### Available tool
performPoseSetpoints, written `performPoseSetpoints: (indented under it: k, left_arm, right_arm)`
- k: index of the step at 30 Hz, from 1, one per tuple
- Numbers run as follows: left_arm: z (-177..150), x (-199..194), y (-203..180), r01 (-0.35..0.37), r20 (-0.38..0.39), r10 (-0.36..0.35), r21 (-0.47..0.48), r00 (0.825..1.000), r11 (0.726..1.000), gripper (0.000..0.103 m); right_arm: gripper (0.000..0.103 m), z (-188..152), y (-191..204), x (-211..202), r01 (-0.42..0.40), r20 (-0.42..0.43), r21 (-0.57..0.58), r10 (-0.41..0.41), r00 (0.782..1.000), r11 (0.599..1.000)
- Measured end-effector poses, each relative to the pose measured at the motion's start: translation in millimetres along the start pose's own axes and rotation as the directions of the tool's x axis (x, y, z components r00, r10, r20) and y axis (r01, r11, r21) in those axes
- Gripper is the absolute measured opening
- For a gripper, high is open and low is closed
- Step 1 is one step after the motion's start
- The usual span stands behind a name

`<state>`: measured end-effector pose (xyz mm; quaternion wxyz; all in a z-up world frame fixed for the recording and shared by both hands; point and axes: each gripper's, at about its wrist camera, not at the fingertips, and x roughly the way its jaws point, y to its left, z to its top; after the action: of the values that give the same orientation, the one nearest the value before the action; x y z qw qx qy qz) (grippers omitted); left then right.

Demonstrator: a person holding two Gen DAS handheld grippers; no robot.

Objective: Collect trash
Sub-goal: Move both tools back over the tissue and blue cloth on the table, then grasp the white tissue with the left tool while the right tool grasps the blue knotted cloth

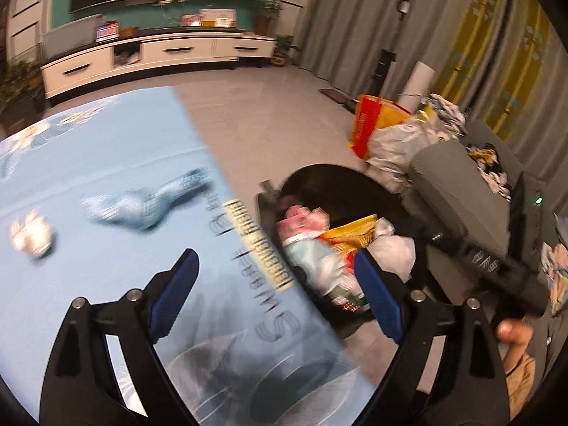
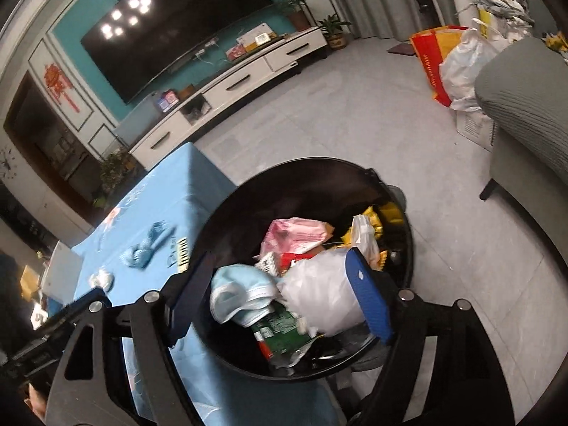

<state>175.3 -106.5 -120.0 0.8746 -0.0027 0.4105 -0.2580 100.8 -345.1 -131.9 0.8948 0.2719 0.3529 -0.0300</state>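
A black round bin [image 2: 248,191] stands on the floor beside the blue-clothed table [image 2: 170,191] and holds wrappers, a face mask [image 2: 238,291] and white plastic. My right gripper [image 2: 280,291] is open and empty right above the bin. My left gripper [image 1: 277,294] is open and empty over the table's edge [image 1: 106,163], with the bin [image 1: 340,184] to its right. On the table lie a crumpled blue net sleeve [image 1: 142,206] and a small white paper wad [image 1: 32,236]; both also show in the right wrist view, sleeve [image 2: 145,248] and wad [image 2: 101,278].
A grey sofa [image 2: 525,106] stands right of the bin, with white and red-yellow bags [image 2: 458,67] beyond it. A white TV cabinet [image 1: 159,53] lines the far wall under a large TV. Grey floor [image 2: 355,117] lies between.
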Motion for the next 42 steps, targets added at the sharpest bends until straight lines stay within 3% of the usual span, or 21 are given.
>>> performPoseSetpoints:
  k: [5, 10, 17, 21, 29, 42]
  left_arm:
    - [-26, -28, 56, -0.097, -0.011, 0.096, -0.114, 0.995, 0.989, 0.091]
    - [-52, -61, 119, -0.168, -0.029, 0.167, -0.262, 0.986, 0.950, 0.093]
    - [-81, -91, 174, -0.209, -0.022, 0.218, -0.389, 0.976, 0.897, 0.095]
    - [-88, -92, 189, -0.205, -0.023, 0.215, -0.419, 0.976, 0.884, 0.095]
    - [-78, -81, 206, -0.192, -0.012, 0.207, -0.432, 0.978, 0.881, 0.095]
    - [-20, -28, 217, -0.178, 0.012, 0.200, -0.410, 0.980, 0.895, 0.095]
  right_arm:
    - [0.076, -7, 27, -2, -0.045, -0.029, -0.040, 0.044, 0.999, 0.998]
    - [0.077, -21, 57, 3, -0.074, -0.083, -0.096, 0.067, 0.994, 0.993]
    - [0.077, -45, 114, 25, -0.104, -0.184, -0.224, 0.062, 0.981, 0.969]
    - [0.077, -52, 143, 37, -0.120, -0.209, -0.291, 0.059, 0.976, 0.949]
    - [0.077, -54, 190, 73, -0.140, -0.242, -0.394, 0.045, 0.969, 0.908]
    - [0.077, -37, 230, 140, -0.136, -0.231, -0.492, 0.022, 0.973, 0.860]
